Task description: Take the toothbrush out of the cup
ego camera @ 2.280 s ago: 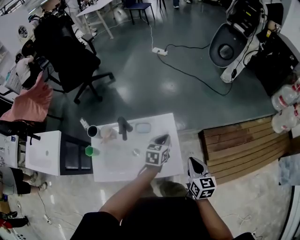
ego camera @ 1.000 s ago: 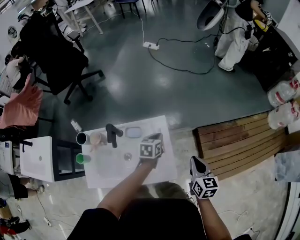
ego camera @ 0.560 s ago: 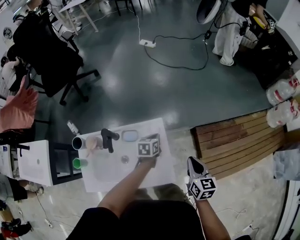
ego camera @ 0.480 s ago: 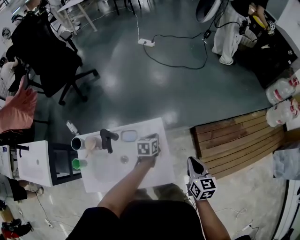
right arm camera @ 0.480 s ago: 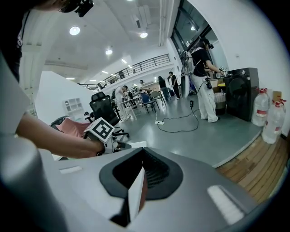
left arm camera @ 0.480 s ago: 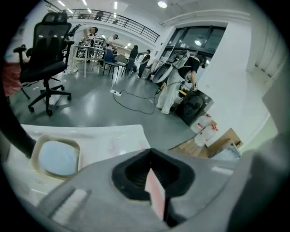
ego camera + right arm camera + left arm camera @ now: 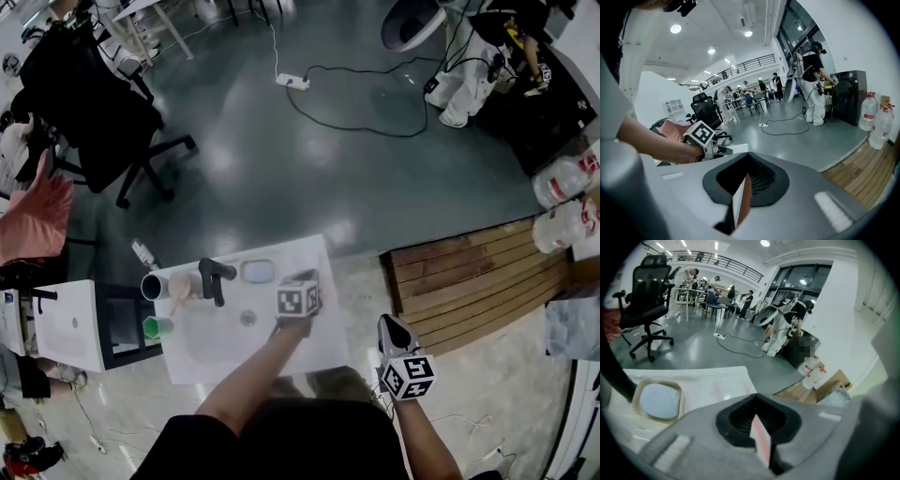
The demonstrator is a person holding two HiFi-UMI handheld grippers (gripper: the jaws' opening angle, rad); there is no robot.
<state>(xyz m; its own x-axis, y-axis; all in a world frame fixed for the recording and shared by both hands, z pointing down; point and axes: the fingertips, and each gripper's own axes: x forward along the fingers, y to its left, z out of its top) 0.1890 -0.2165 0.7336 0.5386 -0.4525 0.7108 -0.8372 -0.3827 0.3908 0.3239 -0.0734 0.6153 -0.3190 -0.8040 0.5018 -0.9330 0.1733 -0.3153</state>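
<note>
At the tabletop's (image 7: 220,339) far-left edge, the cup (image 7: 181,284) likely holds the toothbrush, too small to confirm. Left gripper (image 7: 300,281) over the tabletop, jaws together, empty, staged for reach. Right gripper (image 7: 388,326) off-table, jaws together, empty.

No text, brand, number or sign is legible on anything in view

Along the table's (image 7: 211,345) far edge, a cup (image 7: 155,286), a faucet (image 7: 214,277) and a dish (image 7: 257,272) are standing left to right.
</note>
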